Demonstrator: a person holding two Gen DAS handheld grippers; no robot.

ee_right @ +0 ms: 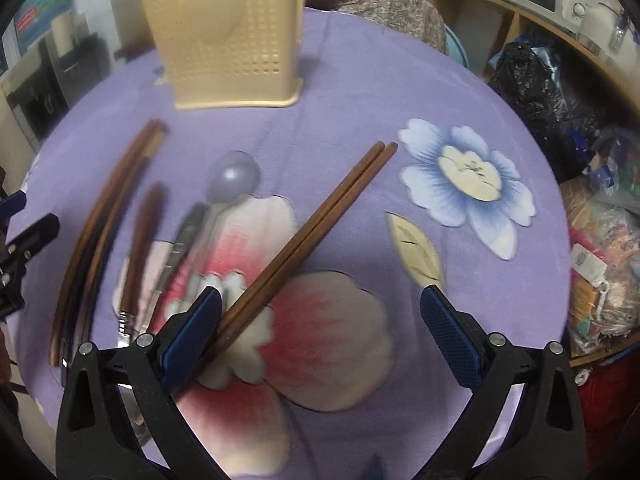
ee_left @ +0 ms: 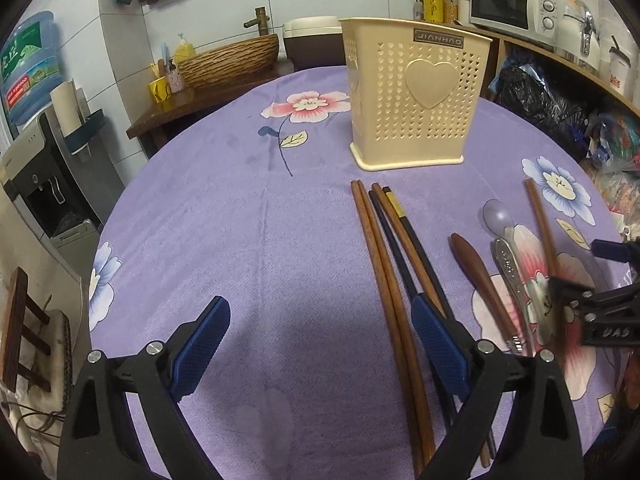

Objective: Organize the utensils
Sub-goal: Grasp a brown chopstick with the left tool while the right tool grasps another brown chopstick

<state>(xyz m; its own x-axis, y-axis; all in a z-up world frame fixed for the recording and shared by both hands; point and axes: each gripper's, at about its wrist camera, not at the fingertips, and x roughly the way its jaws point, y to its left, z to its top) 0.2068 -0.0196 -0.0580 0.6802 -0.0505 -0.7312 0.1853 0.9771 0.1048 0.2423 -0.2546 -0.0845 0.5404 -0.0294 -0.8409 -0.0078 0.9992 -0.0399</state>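
A cream perforated utensil holder [ee_left: 416, 92] [ee_right: 228, 36] stands upright at the far side of the purple flowered tablecloth [ee_left: 240, 240]. In front of it lie a brown chopstick pair [ee_left: 384, 272] and darker chopsticks [ee_left: 404, 240]. Further right lie a wooden-handled utensil [ee_left: 476, 272], a metal spoon [ee_left: 508, 248] [ee_right: 232, 180] and another brown chopstick pair [ee_right: 312, 232]. My left gripper [ee_left: 320, 344] is open above bare cloth, its right finger over the dark chopsticks. My right gripper [ee_right: 320, 324] is open, its left pad touching that brown pair, which lies between the fingers.
The table's round edge curves close on both sides. A water dispenser [ee_left: 44, 160] and wooden sink counter [ee_left: 192, 96] stand to the left; shelves with a microwave [ee_left: 516, 4] and bags [ee_right: 552, 92] crowd the right. The right gripper shows at the left view's right edge [ee_left: 600, 312].
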